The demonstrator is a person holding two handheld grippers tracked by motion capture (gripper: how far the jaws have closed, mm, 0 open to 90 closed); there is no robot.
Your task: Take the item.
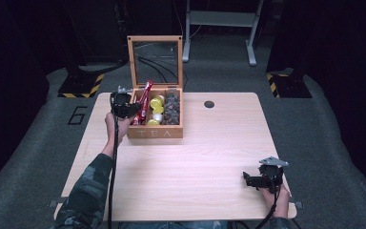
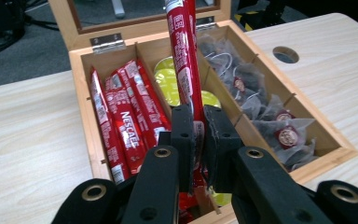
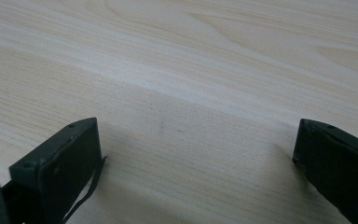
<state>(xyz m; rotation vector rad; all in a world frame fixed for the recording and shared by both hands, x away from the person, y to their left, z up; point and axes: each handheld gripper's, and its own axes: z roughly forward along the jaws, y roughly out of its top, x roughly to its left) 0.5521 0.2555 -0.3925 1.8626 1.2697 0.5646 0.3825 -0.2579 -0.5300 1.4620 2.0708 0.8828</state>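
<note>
The red coffee stick (image 2: 182, 56) is standing nearly upright over the wooden tea box (image 2: 328, 140), its long axis pointing up toward the open lid (image 1: 154, 61) and its lower end sitting between the pads of the left gripper (image 2: 198, 140), which is clamping it tight above the box's front edge. More red sticks (image 2: 126, 126) are lying flat in the box's left compartment, beside yellow capsules (image 2: 168, 81) and tea bags (image 2: 265, 112). The right gripper (image 3: 196, 154) is resting wide open, holding nothing, over the bare table (image 3: 205, 60) at its near right corner.

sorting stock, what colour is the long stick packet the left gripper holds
Red with white lettering: the long stick packet, clearest in the left gripper view.
</note>
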